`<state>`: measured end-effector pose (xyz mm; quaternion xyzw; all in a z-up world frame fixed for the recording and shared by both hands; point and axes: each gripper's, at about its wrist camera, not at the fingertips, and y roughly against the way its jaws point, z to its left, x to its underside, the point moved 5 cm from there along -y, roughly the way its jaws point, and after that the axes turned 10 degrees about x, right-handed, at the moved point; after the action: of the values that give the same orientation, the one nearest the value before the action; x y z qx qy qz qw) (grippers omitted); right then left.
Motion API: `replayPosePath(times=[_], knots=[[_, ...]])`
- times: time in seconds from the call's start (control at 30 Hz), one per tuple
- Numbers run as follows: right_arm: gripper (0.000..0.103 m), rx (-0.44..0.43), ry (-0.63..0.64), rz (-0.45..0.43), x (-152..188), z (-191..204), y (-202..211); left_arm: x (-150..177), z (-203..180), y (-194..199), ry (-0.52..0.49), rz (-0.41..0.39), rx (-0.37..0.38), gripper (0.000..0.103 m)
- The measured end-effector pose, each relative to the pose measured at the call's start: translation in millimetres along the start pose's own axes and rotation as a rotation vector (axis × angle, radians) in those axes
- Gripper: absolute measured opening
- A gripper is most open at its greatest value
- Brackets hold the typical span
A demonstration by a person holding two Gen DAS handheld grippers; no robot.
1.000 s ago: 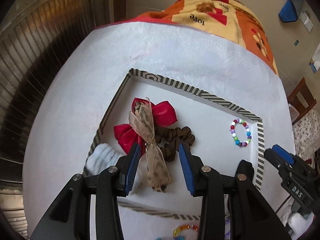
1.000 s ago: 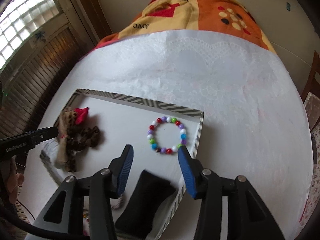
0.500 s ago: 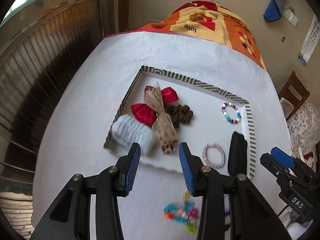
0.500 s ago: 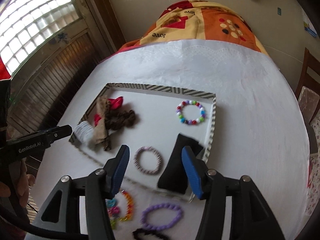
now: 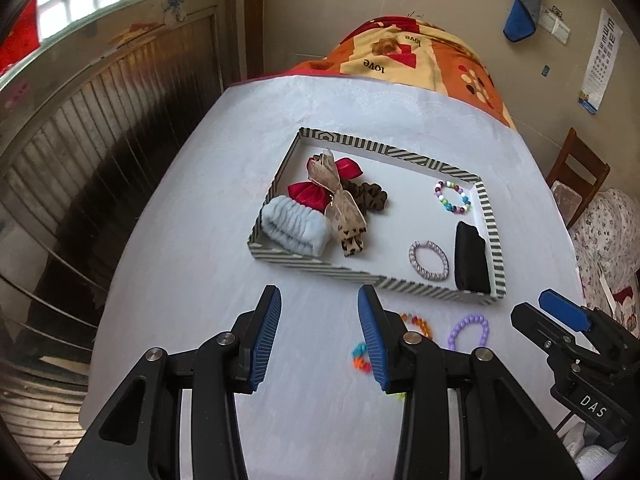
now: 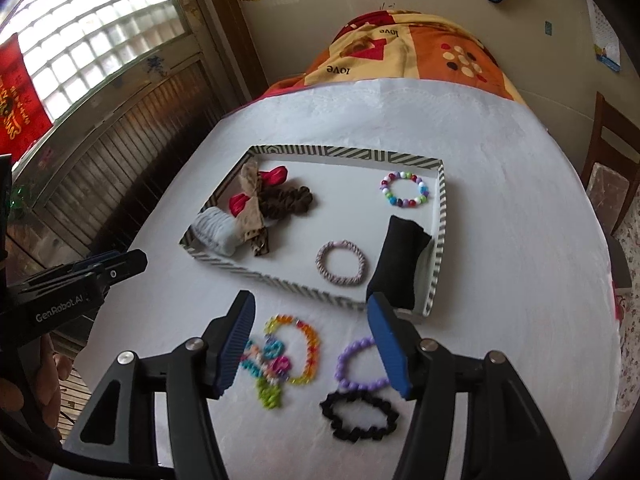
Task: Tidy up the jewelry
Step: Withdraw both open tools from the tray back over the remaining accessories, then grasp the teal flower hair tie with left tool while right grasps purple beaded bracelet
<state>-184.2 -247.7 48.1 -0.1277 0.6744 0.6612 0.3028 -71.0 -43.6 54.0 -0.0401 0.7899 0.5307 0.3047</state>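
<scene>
A tray (image 6: 438,216) sits mid-desk (image 6: 520,184). Seen from the right wrist view, inside it a ribbed band (image 6: 216,230) fills the 8 o'clock corner, a bow (image 6: 256,196) lies just behind it toward 10 o'clock, and a scrunchie (image 6: 288,202) touches the bow's 3 o'clock side. A beaded bracelet (image 6: 405,191) lies near the 2 o'clock corner, a pouch (image 6: 398,260) at 4 o'clock against the wall, and a woven ring (image 6: 341,263) at the pouch's 9 o'clock. In front of the tray, at 6 o'clock, lie a tangle of bead strings (image 6: 280,356), a bead loop (image 6: 356,364) to its 3 o'clock, and a ruffled loop (image 6: 359,416) nearest.
</scene>
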Motion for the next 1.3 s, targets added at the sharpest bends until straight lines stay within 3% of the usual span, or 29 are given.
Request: replayPosePath(times=[0.6,1.3], knots=[[0.064,0.020,0.017,-0.004,42,19,37,46,-2,30,-0.013,-0.009,0.004,0.032],[0.065,0.048,-0.016,0.015,64,-2,43,58,-11,22,-0.024,0.030,0.022,0.032]])
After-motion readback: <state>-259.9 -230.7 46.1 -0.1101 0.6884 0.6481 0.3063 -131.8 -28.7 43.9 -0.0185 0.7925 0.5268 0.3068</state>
